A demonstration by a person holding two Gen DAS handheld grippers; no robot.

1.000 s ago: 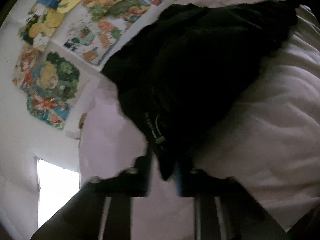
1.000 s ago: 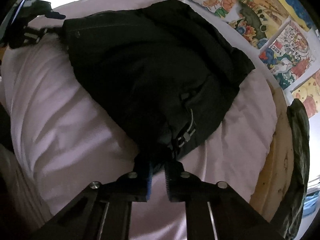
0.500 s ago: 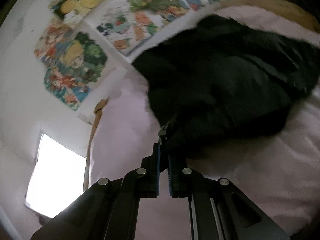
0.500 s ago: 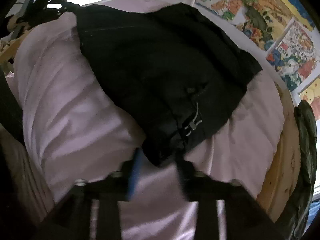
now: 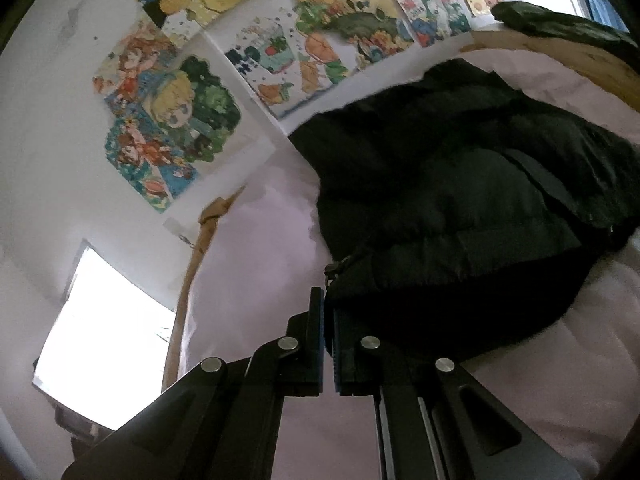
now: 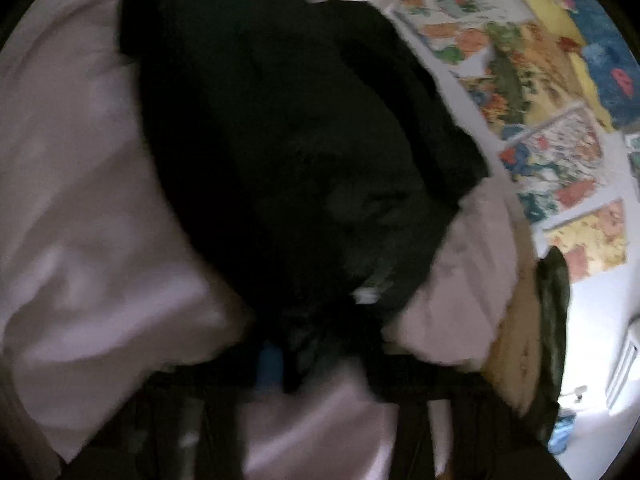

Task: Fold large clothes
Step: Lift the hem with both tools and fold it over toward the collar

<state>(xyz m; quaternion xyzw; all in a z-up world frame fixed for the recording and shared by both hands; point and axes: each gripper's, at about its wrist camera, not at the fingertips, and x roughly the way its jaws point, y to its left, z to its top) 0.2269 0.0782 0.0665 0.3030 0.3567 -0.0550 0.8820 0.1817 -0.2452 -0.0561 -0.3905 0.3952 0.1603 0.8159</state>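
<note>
A large black jacket lies bunched on a bed with a pale pink sheet. My left gripper is shut on the jacket's near edge, beside a zipper pull. In the right wrist view the jacket is a dark heap, heavily blurred. My right gripper holds a fold of the jacket's hem between its fingers, with a blue pad just showing at the left finger.
Colourful posters cover the white wall behind the bed. A wooden bed rail runs along the sheet's edge. A dark green cloth hangs over the wooden end board. A bright window is at the lower left.
Both grippers have carried the jacket's hem forward over the garment, folding it into a thicker heap. The right view has turned and blurred with motion; the left gripper stays closed on the edge.
</note>
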